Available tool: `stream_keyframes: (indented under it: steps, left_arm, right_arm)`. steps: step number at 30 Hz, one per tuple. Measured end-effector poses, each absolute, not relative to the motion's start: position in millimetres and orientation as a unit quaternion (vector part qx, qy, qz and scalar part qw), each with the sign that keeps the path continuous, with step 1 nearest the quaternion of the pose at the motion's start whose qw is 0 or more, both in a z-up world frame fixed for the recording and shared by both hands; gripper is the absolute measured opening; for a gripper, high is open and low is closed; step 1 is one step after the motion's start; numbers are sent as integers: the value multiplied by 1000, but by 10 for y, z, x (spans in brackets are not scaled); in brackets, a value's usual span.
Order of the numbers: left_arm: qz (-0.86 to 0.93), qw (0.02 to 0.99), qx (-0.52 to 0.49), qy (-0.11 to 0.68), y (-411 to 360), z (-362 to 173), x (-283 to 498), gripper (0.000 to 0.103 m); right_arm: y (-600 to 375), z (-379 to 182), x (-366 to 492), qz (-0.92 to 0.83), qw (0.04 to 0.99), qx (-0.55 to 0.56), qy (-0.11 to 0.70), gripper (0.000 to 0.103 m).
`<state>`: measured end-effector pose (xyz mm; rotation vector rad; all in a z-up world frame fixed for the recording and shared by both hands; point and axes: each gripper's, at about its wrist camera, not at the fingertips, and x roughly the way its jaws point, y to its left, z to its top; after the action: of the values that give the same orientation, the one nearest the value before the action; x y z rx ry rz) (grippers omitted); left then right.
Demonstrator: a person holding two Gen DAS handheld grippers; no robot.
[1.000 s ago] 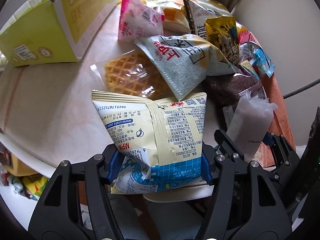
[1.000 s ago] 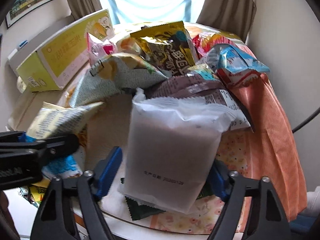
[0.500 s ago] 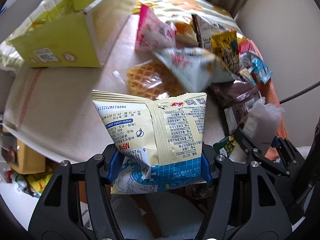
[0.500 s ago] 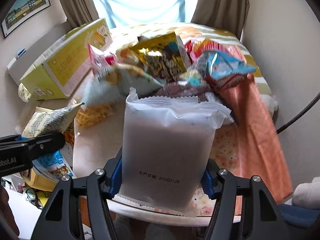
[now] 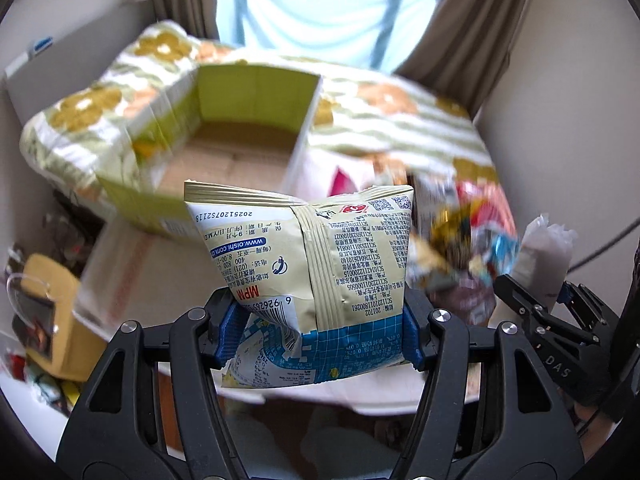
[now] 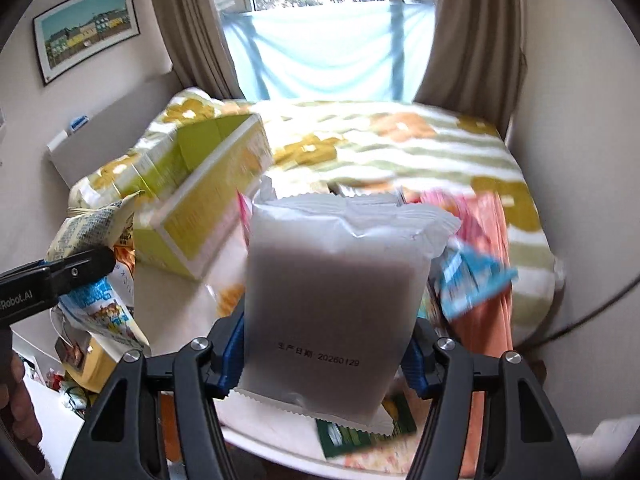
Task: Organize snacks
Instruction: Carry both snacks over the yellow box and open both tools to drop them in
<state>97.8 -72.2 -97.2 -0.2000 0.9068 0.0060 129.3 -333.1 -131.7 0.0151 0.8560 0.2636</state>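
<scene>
My left gripper (image 5: 318,334) is shut on a cream and blue snack bag (image 5: 316,276), held upright above the table edge. Beyond it lies a green cardboard box (image 5: 248,128) with its open side showing a bare brown bottom. My right gripper (image 6: 326,358) is shut on a frosted white packet (image 6: 336,304) with a printed date, lifted over the table. In the right wrist view the left gripper's finger (image 6: 60,276) and its bag (image 6: 88,232) show at the left. The pile of loose snack packets (image 5: 468,240) lies blurred at the right of the table.
A round white table (image 6: 276,436) carries the box and the snacks. Behind it is a bed with a flowered cover (image 6: 400,148), a window with curtains and a wall at the right. A yellow carton (image 5: 48,316) and clutter sit on the floor at left. A cable (image 6: 592,308) hangs at right.
Both grippers rose from the table with their packets. The right jaws closed onto the white packet. The left view swung toward the box, so its open inside now shows.
</scene>
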Motion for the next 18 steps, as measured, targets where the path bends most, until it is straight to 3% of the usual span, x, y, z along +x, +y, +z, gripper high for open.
stream_keyframes:
  steps: [9, 18]
  left_arm:
    - [-13, 907, -85, 412, 263, -531, 1753, 59]
    - [-65, 874, -76, 475, 1099, -794, 2663, 59]
  right_arm:
    - [-2481, -842, 1889, 142, 908, -2, 394, 59]
    - [-1519, -940, 2400, 133, 891, 20, 433, 59]
